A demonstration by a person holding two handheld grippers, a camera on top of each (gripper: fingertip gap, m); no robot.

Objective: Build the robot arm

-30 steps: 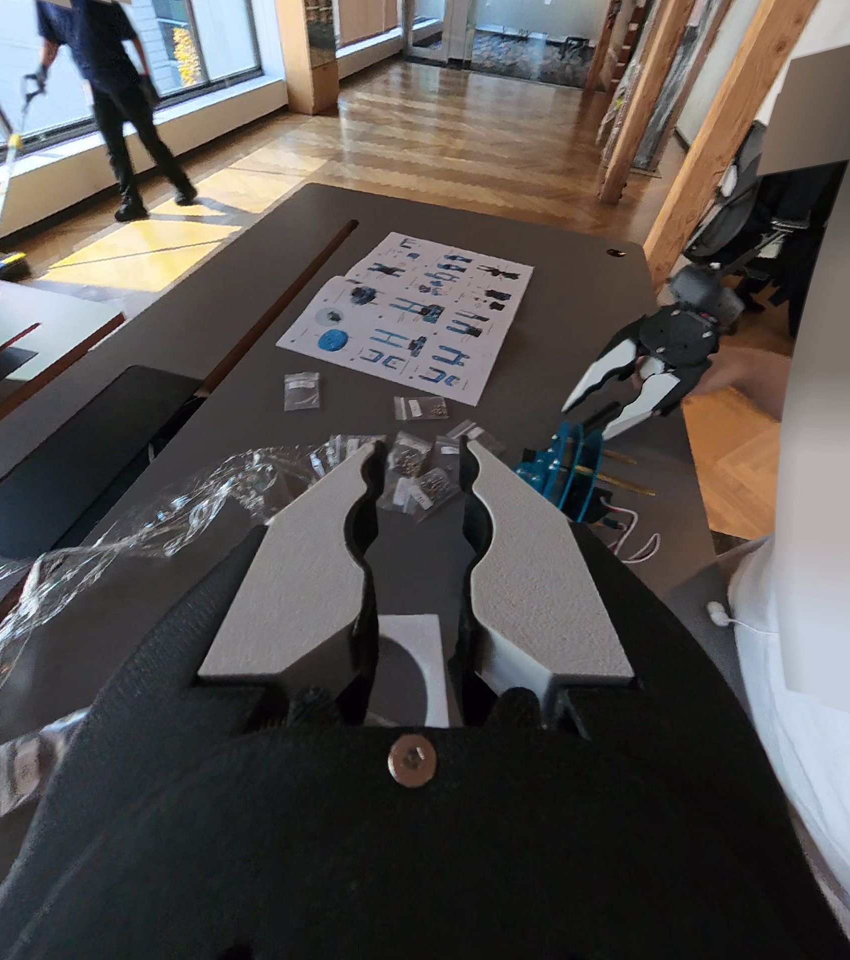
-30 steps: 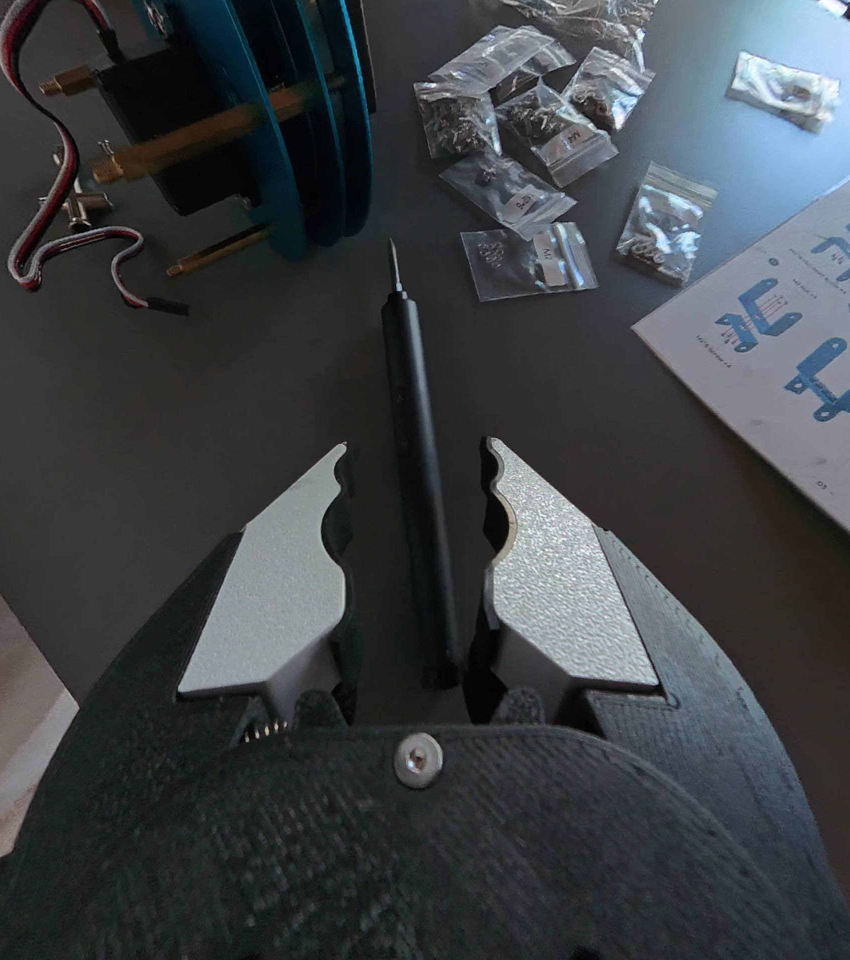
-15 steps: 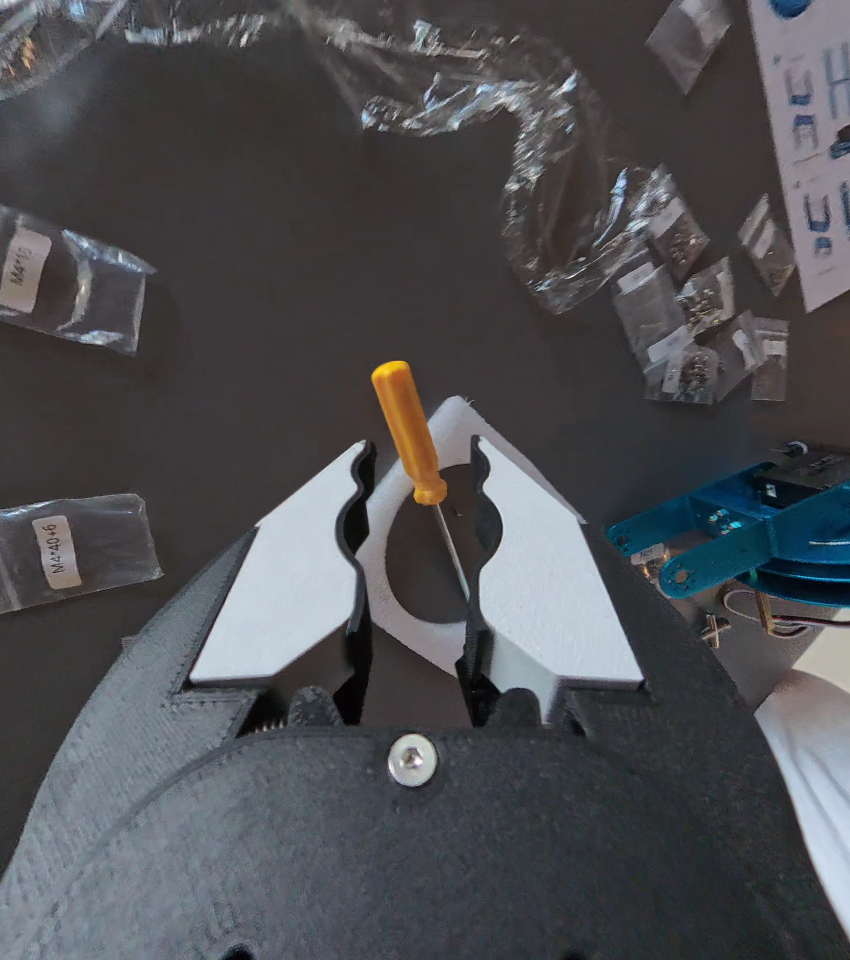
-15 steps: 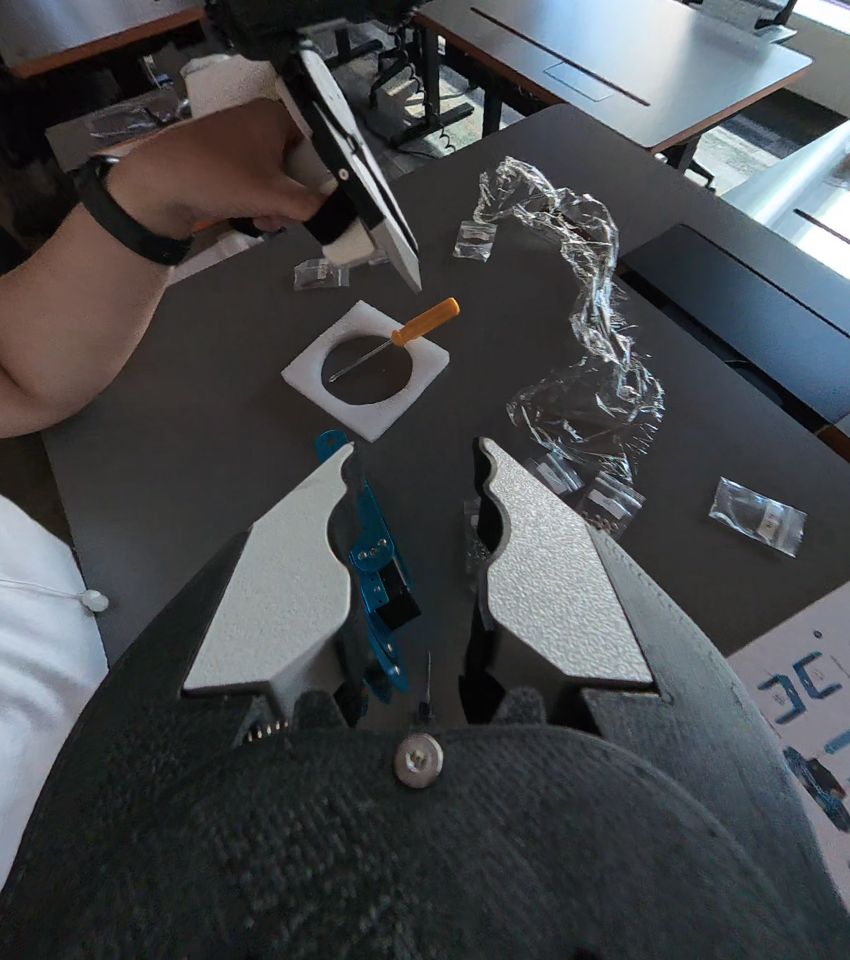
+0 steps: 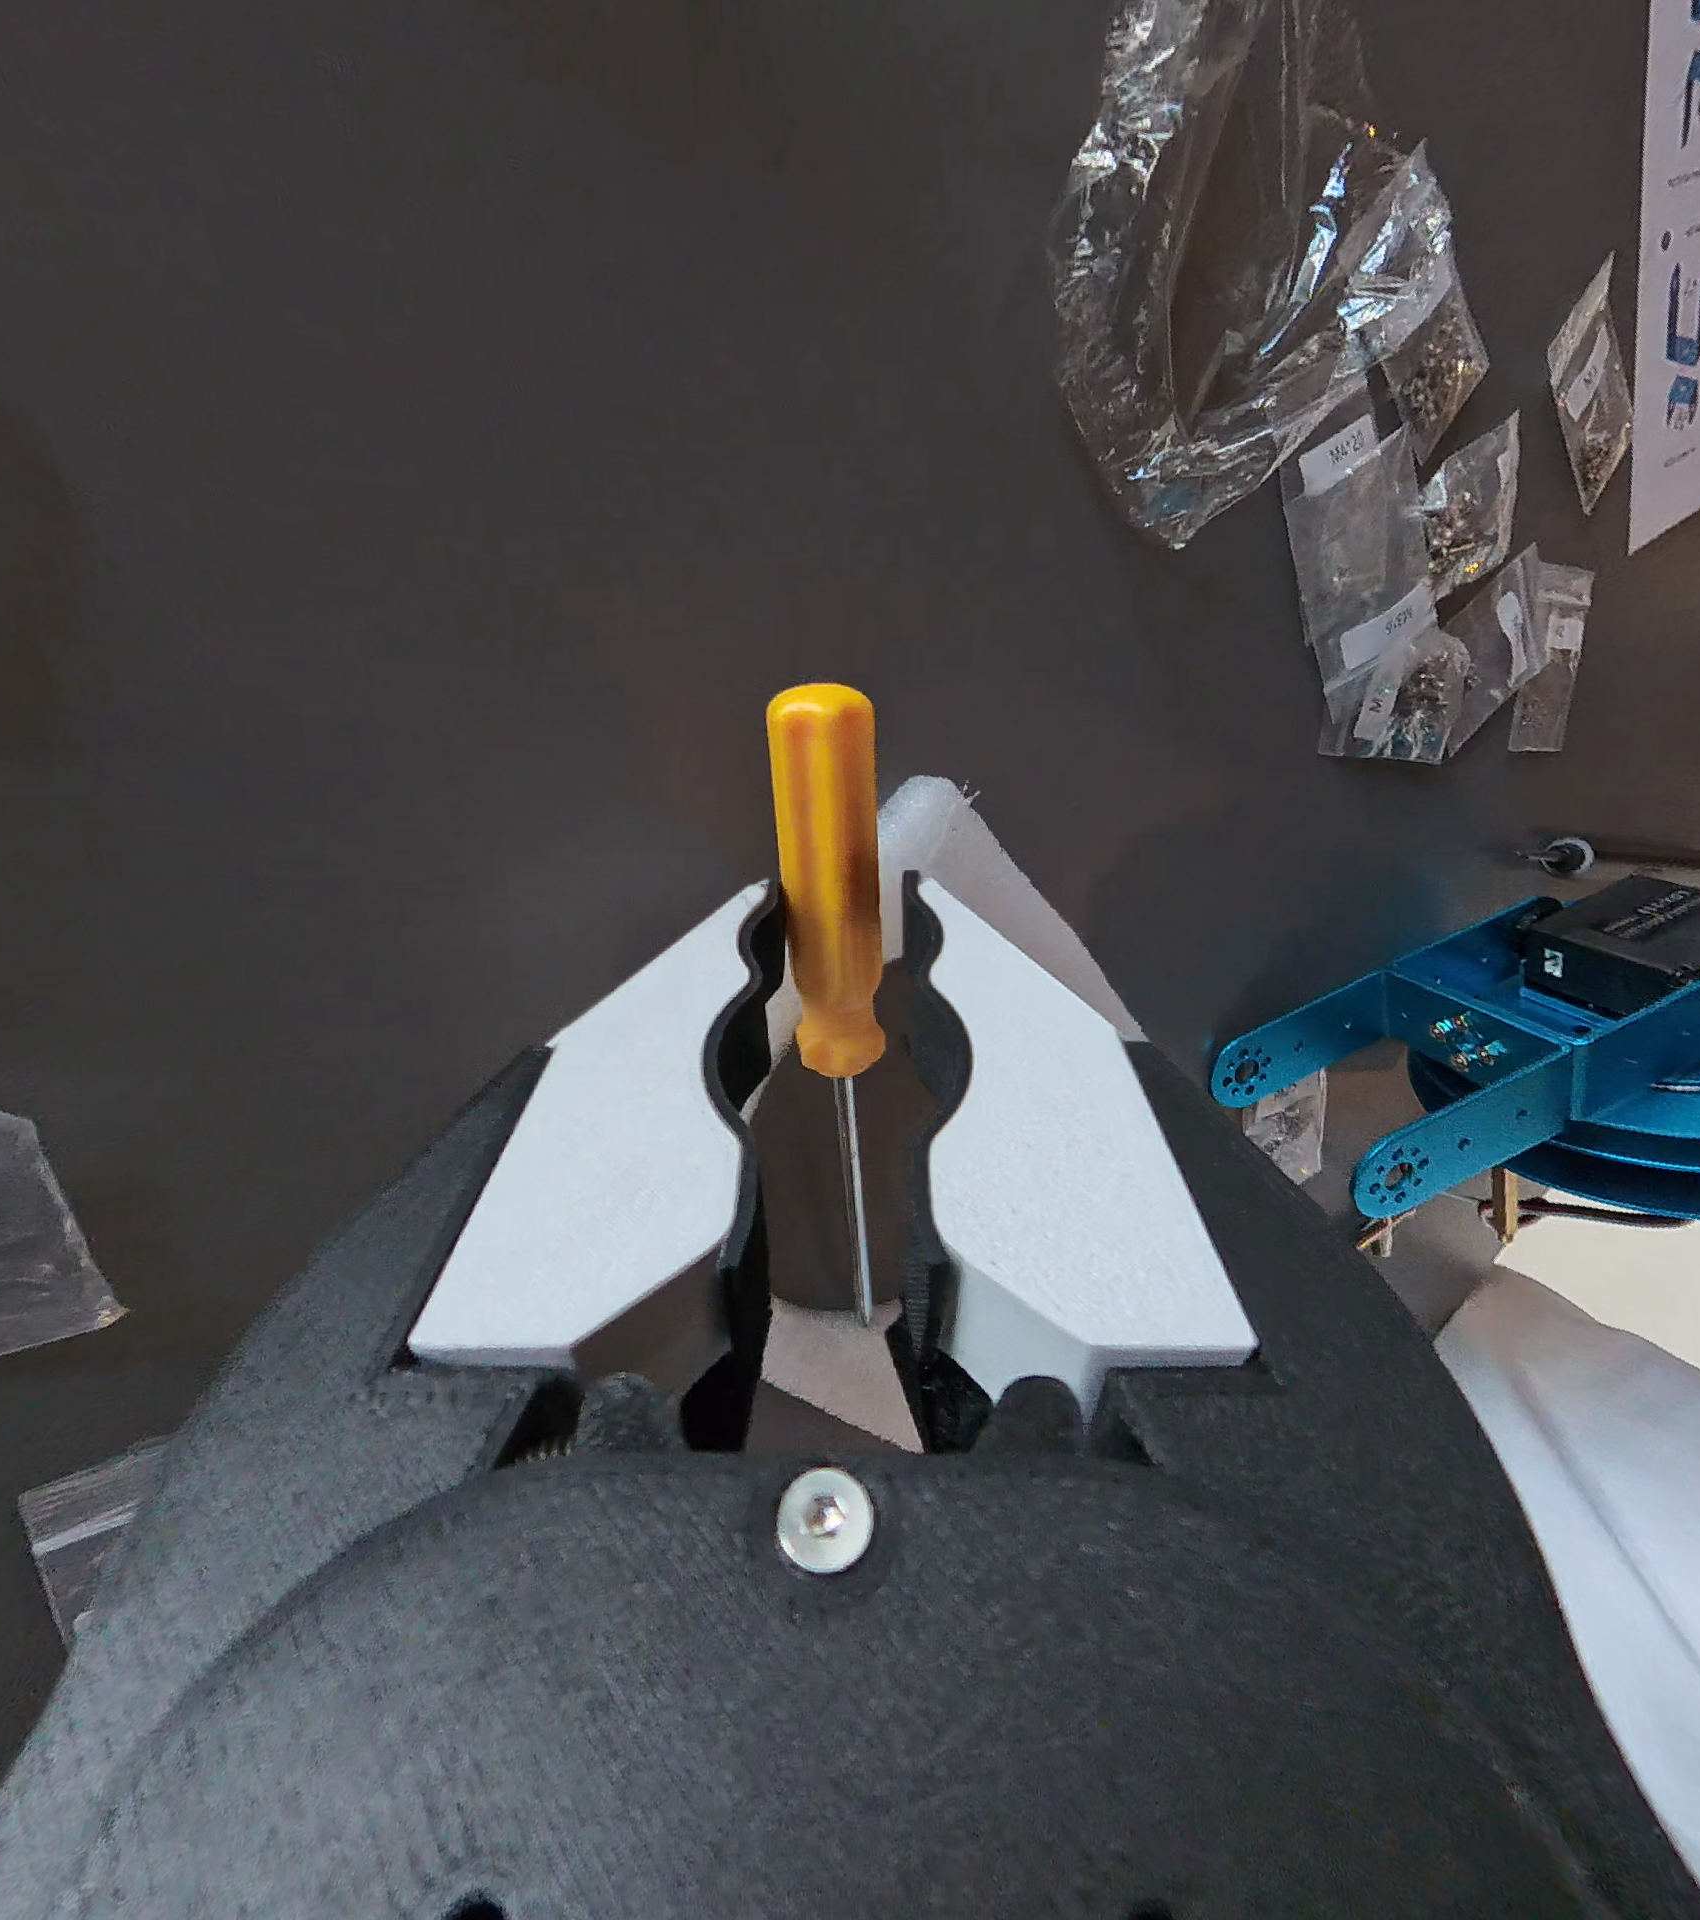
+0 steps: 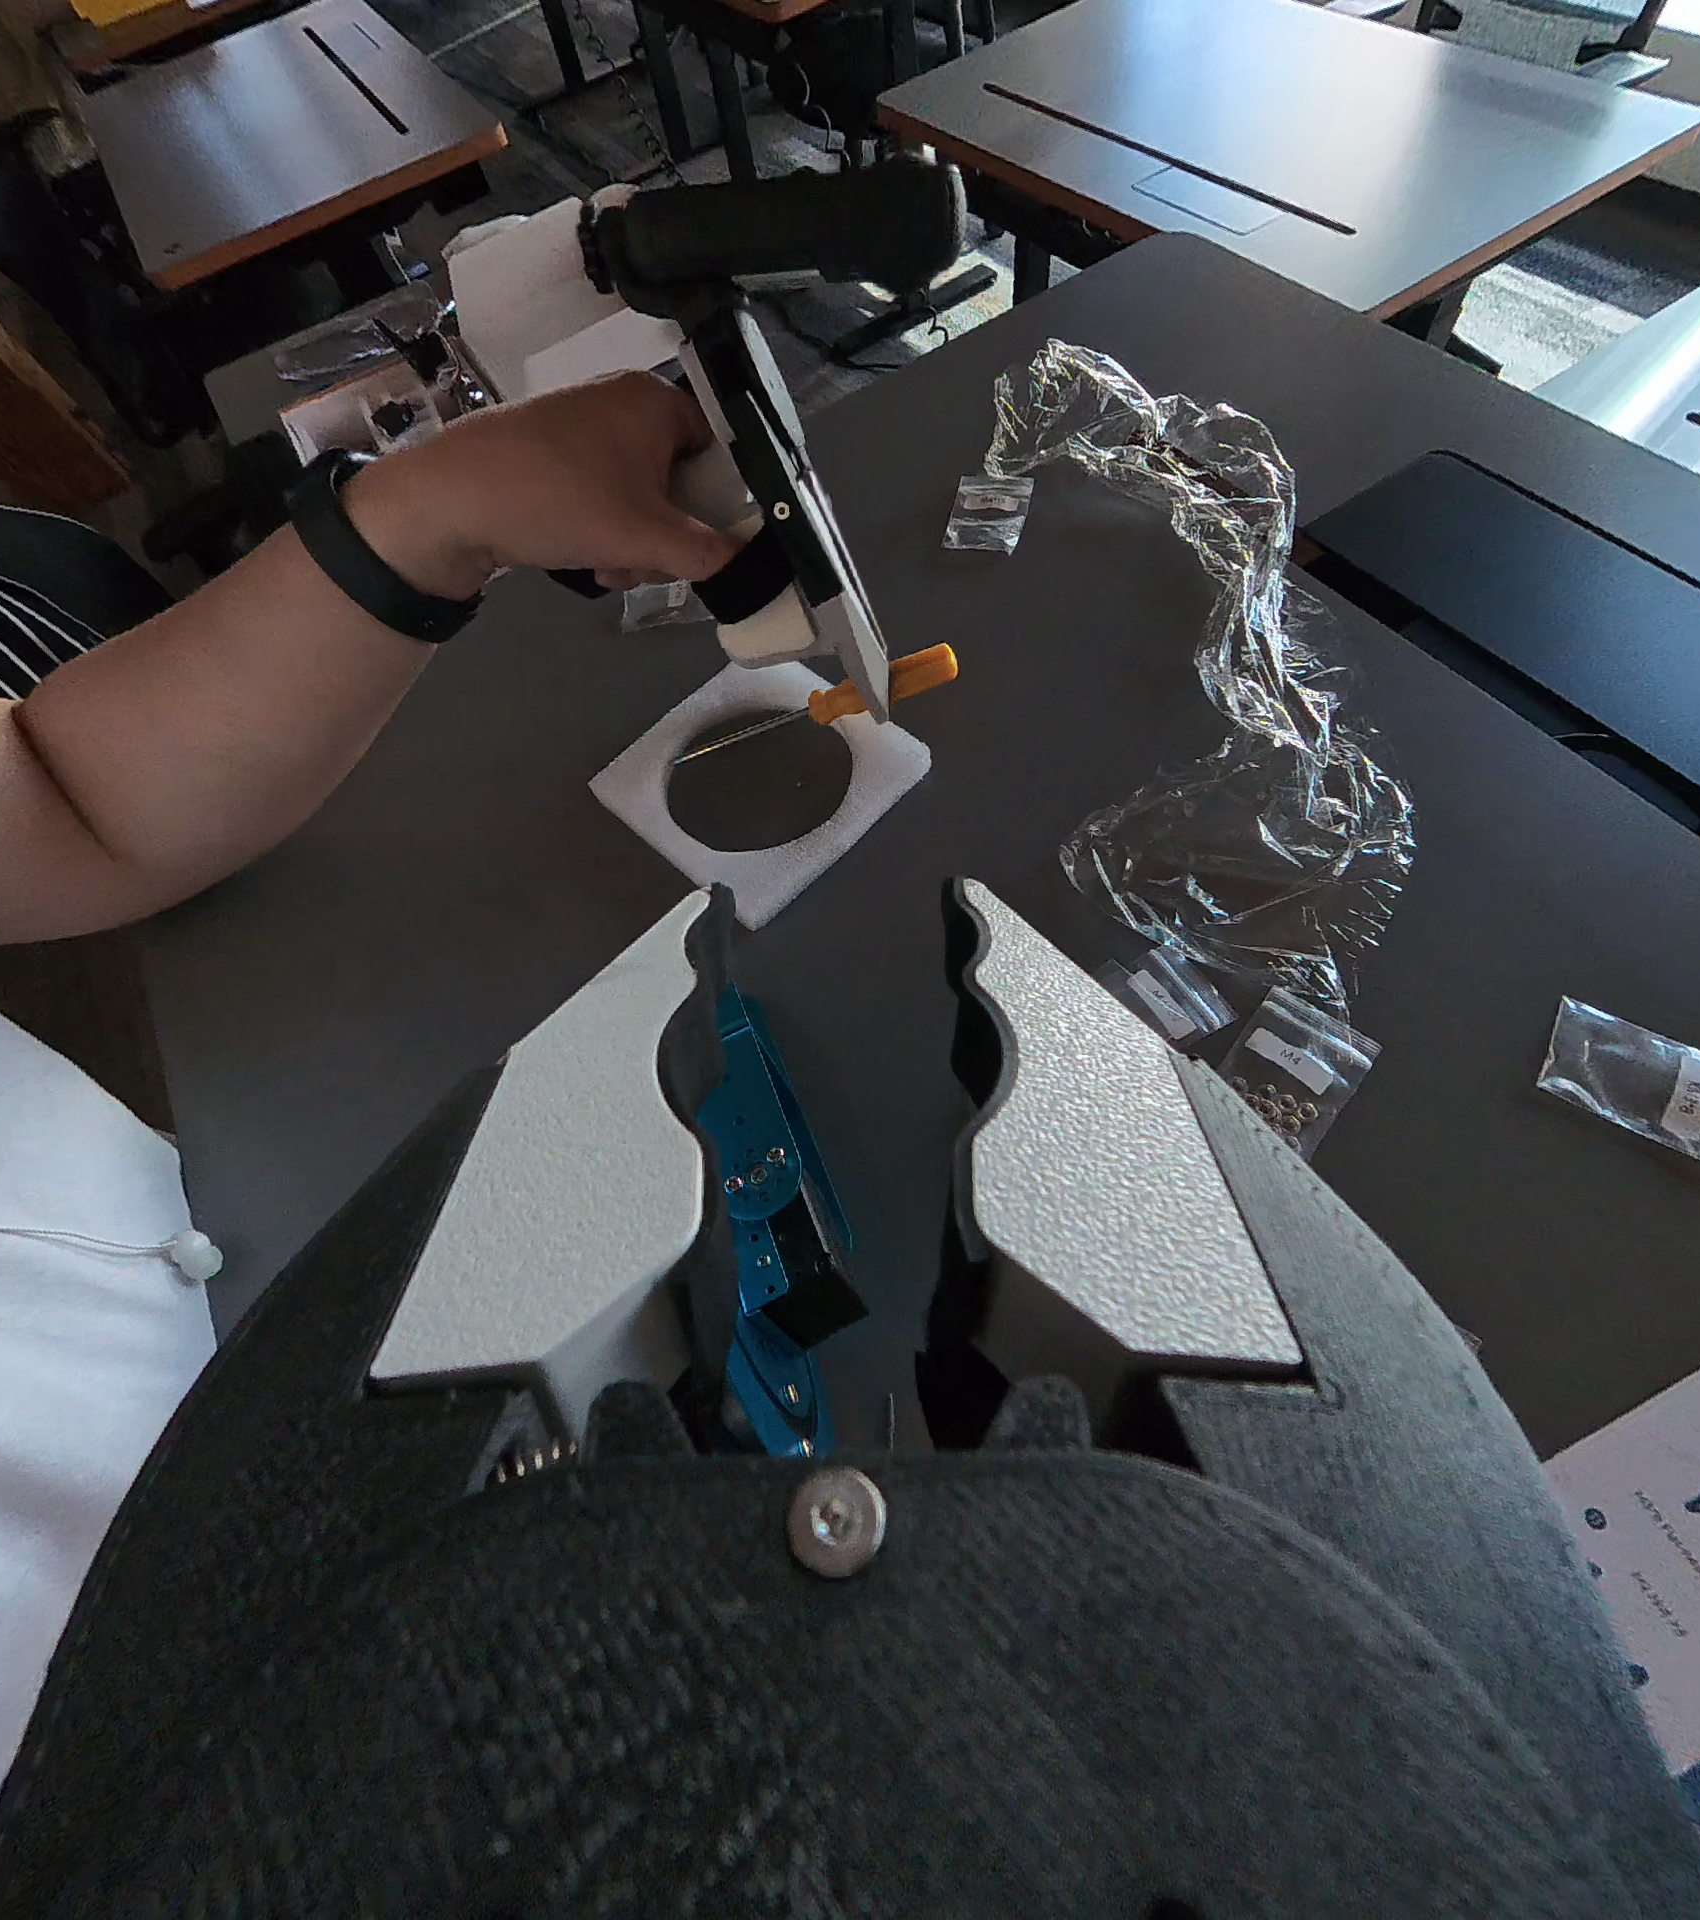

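Both grippers open, one low, one raised

The left gripper [image 5: 841, 883] points steeply down with jaws parted, gripped by a bare hand [image 6: 555, 488] wearing a dark wristband; the right gripper [image 6: 830, 904] hangs higher, jaws spread.

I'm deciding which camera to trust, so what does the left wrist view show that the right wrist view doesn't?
Only the left wrist view shows the left gripper open, its fingers either side of the orange screwdriver handle. Only the right wrist view shows the right gripper open above the blue bracket, and the hand. Both share the white foam square and crumpled clear plastic.
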